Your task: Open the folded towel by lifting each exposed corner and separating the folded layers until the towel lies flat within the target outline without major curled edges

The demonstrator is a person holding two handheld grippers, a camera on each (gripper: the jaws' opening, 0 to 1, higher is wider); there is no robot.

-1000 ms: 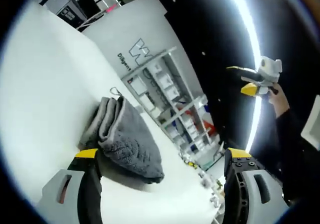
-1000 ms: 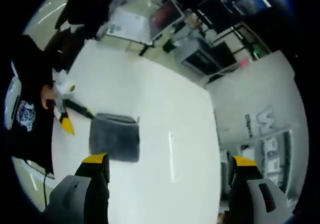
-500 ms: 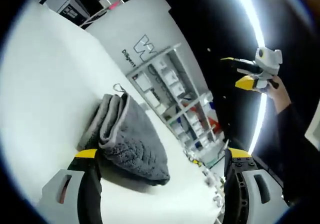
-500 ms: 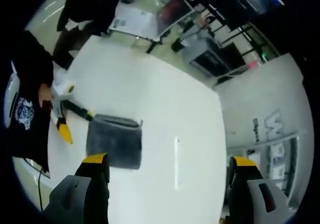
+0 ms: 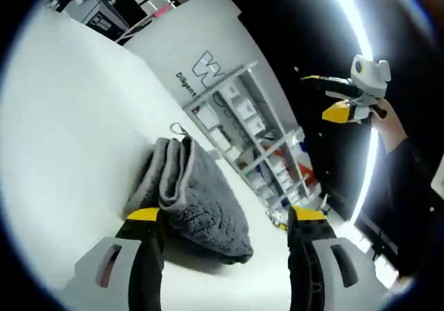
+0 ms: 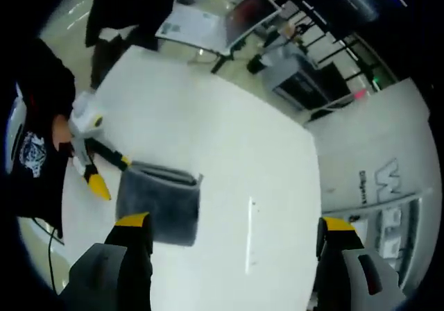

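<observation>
A grey folded towel [image 5: 198, 189] lies on the white table [image 5: 62, 116], its stacked fold edges facing me and a small hang loop at its far corner. My left gripper [image 5: 223, 217] is open, low over the table, with the towel's near end just ahead between the jaws. In the right gripper view the towel [image 6: 158, 200] is a dark rectangle, and the left gripper [image 6: 111, 175] sits at its left edge. My right gripper [image 6: 234, 222] is open and held high above the table, holding nothing; it also shows up in the air in the left gripper view [image 5: 316, 97].
A thin dark line [image 6: 250, 221] marks the table right of the towel. A white wall panel with a logo [image 5: 201, 68] and shelving [image 5: 257, 137] stand beyond the far edge. A person in dark clothes [image 6: 31, 158] stands at the left edge; desks and monitors [image 6: 236, 19] lie behind.
My left gripper's jaws have drawn closer together and edged in toward the towel's near end. The right gripper has lifted a little; the towel has not moved.
</observation>
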